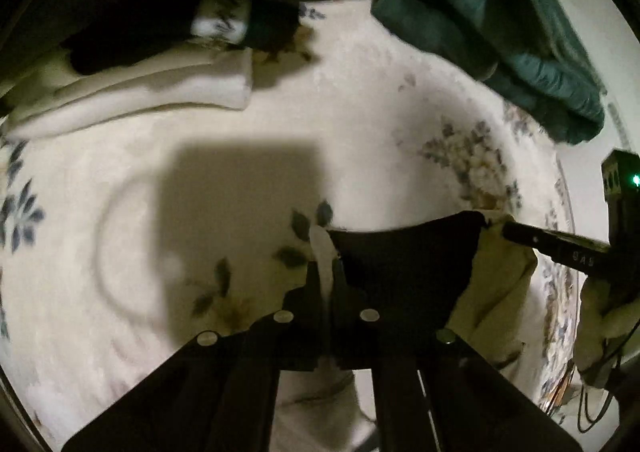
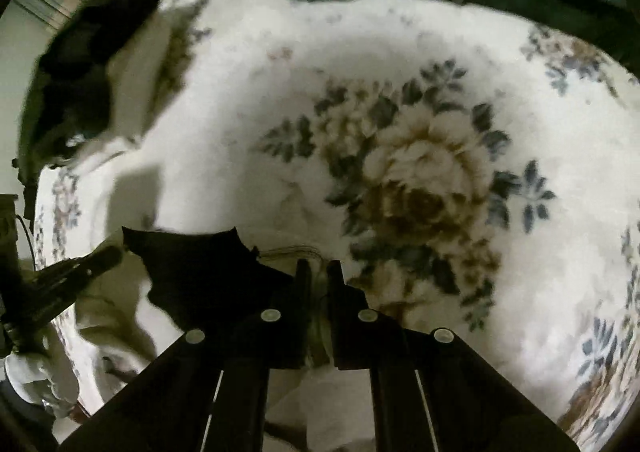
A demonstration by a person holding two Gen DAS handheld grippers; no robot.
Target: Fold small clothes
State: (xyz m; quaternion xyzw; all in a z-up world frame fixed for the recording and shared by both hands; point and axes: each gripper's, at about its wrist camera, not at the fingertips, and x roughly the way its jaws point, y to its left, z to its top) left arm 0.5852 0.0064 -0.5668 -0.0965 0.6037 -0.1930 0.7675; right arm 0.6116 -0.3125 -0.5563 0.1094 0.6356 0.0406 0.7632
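Between the two jaw sets, small black garment stretched above floral bedspread; left gripper narrow on one corner, right gripper narrow on the other, so probably both pinching cloth. Thin bites, could slip and drop a corner mid-fold. Cream folded stack sharp only in left view; big flower print only in right.

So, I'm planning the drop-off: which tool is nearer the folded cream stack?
Left. The left tool has the folded cream stack ahead to its left; the right tool sits farther, beyond the black garment both hold.
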